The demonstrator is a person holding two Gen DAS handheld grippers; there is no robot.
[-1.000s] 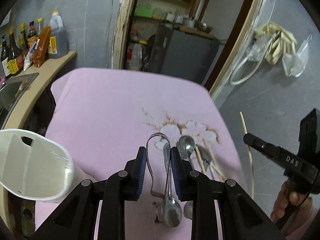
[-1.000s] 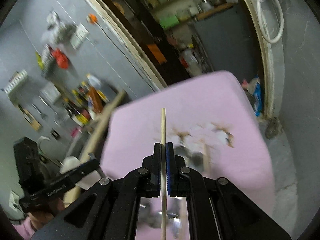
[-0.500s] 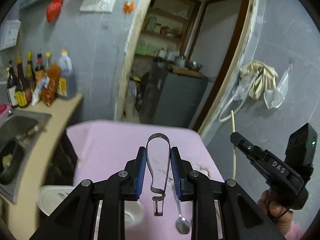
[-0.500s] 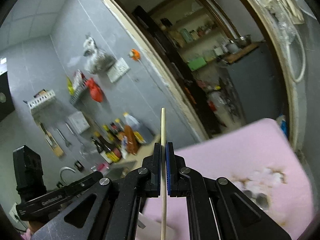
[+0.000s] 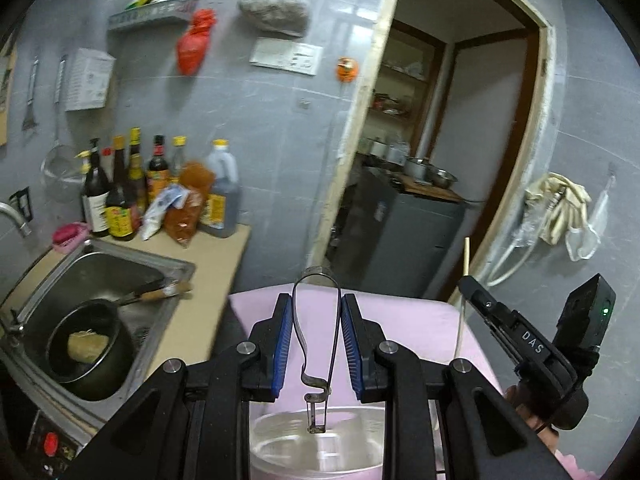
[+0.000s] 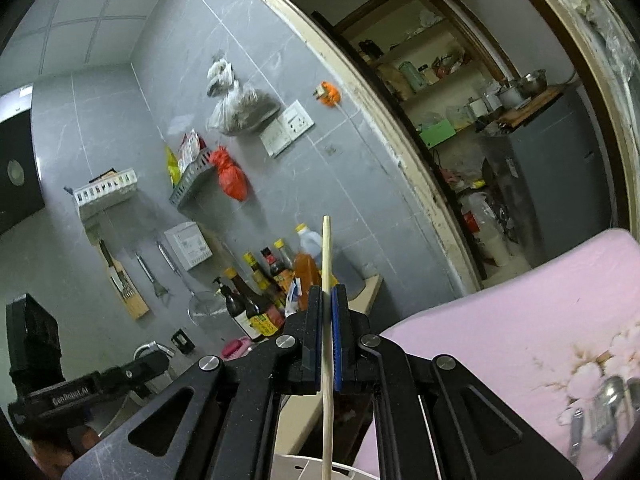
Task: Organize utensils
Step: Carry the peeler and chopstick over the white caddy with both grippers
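My left gripper (image 5: 316,312) is shut on a pair of metal tongs (image 5: 316,344), which hangs tip-down over the open mouth of a white utensil holder (image 5: 320,452). My right gripper (image 6: 327,300) is shut on a wooden chopstick (image 6: 327,340), held upright; its lower end hangs just above the holder's white rim (image 6: 312,466). In the left wrist view the right gripper (image 5: 468,284) and its chopstick (image 5: 464,300) are at the right. Several spoons (image 6: 604,408) lie on the pink floral cloth (image 6: 500,344).
A steel sink (image 5: 92,292) with a dark pan (image 5: 88,348) lies left of the table. Sauce bottles (image 5: 136,192) stand on the counter behind it. A doorway with a grey cabinet (image 5: 404,236) is beyond the table. The left gripper body (image 6: 76,388) shows low left.
Both grippers rose and tilted up from the table. The tongs went from above the spoons to over the white holder. The chopstick moved left to above the holder's rim.
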